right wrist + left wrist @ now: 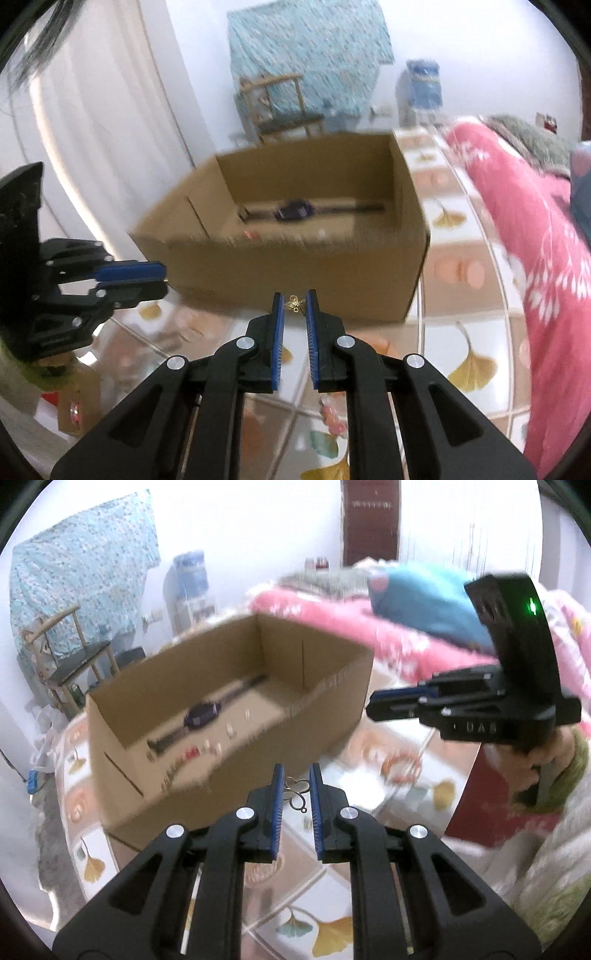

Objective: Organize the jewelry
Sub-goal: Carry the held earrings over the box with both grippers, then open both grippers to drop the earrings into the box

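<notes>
An open cardboard box (155,738) stands on the table with a dark purple wristwatch (201,716) and several small beads and earrings on its floor. My left gripper (297,771) hovers just in front of the box, shut on a silver clover-shaped wire charm (297,794). In the right wrist view the same box (295,273) lies ahead with the watch (293,211) inside, and my right gripper (294,299) is shut on a small gold butterfly charm (294,304). Each gripper shows in the other's view: right gripper (371,705), left gripper (162,278).
The table (469,254) has a glass top over a ginkgo-leaf cloth. A red bead bracelet (400,768) lies blurred to the right of the box. Pink bedding (535,236) rises at the right. A wooden chair (70,661) and a water dispenser (188,579) stand behind.
</notes>
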